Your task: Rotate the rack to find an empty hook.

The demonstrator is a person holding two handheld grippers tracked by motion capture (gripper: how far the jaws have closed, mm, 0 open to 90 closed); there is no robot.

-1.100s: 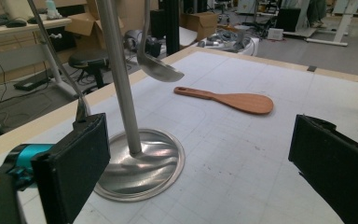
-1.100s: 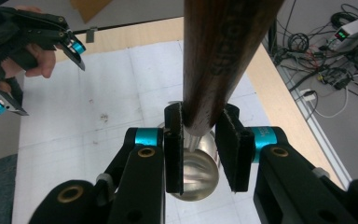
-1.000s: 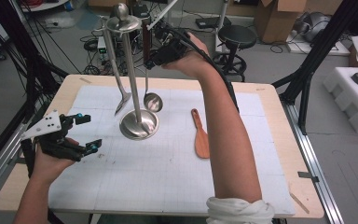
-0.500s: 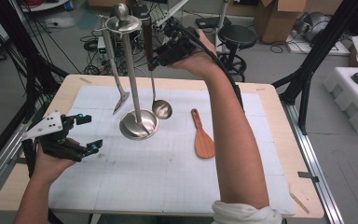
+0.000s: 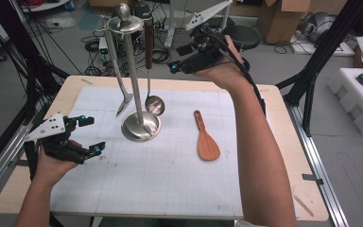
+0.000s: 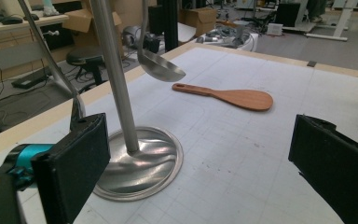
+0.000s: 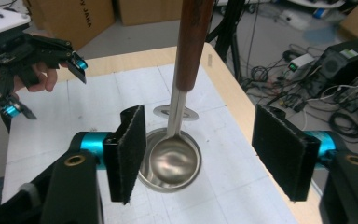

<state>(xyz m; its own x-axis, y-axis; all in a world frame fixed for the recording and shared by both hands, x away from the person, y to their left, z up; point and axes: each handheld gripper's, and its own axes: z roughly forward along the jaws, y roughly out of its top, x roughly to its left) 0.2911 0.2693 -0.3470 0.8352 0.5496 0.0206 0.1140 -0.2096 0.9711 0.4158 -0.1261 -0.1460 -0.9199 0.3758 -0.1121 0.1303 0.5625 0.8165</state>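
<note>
Right gripper [image 5: 182, 57] (jaws just opening) faces hanging ladle [image 5: 154, 105].

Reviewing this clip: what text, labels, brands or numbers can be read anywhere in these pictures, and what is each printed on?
"JAKA": printed vertically on the cardboard box on the floor beyond the table, right gripper view.
The other boxes in the high view bear no print that can be made out.
The ladle, wooden spatula and stand bear no readable text.

ladle [image 5: 154, 105]: shiny silver bowl, dark brown handle
rice paddle [image 5: 206, 141]: orange-brown wood
stand [image 5: 141, 126]: polished steel
mat [image 5: 170, 179]: white, faint grid
</note>
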